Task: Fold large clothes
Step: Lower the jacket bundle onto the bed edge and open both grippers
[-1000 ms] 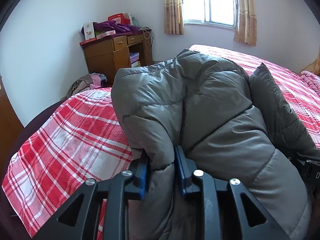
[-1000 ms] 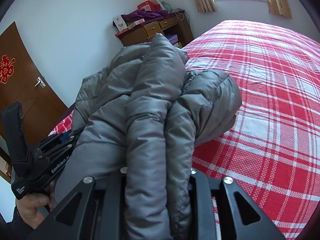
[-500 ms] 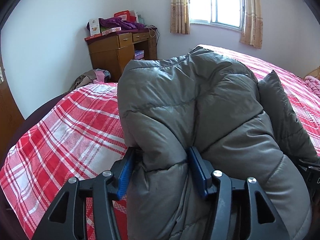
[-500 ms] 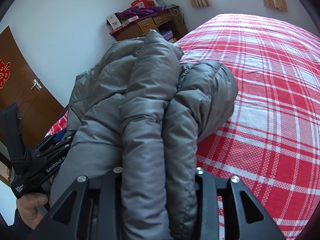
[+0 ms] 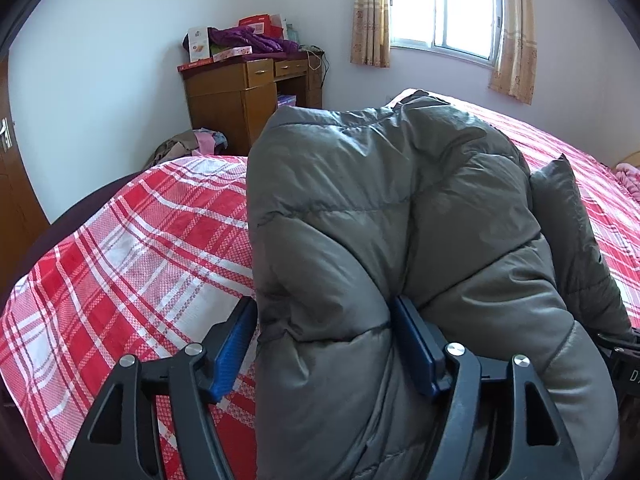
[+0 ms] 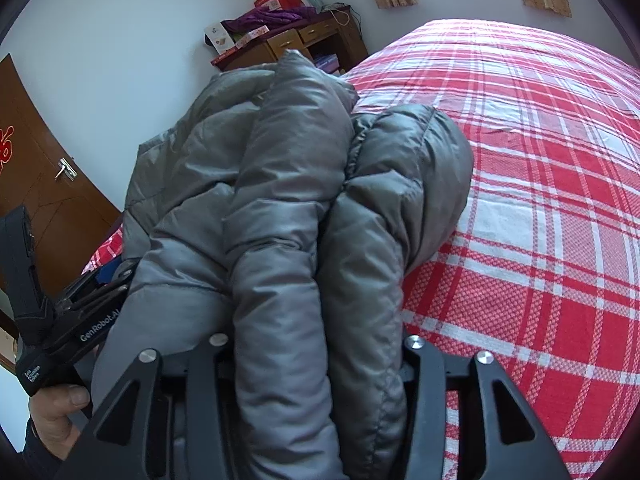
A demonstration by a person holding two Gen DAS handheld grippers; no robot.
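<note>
A puffy grey down jacket (image 5: 380,208) lies bunched in thick folds on the red plaid bed (image 5: 120,280). My left gripper (image 5: 324,304) straddles one fold and its jaws are opening. The left blue pad (image 5: 234,344) stands just off the fabric; the right pad (image 5: 416,348) still touches it. In the right wrist view the jacket (image 6: 288,200) fills the gap of my right gripper (image 6: 316,340). Its jaws are opening too, with the pads hidden under the fabric. A hand (image 6: 60,412) holds the left gripper (image 6: 80,320) at the jacket's left side.
The plaid bed (image 6: 540,200) stretches far to the right. A wooden desk (image 5: 240,92) piled with boxes and purple cloth stands against the back wall, with a heap of clothes (image 5: 192,144) on the floor beside it. A brown door (image 6: 48,184) is at the left.
Both pairs of jaws have widened. The pinched jacket folds have puffed out between them, and the left blue pads now stand far apart. Neither hand has shifted much.
</note>
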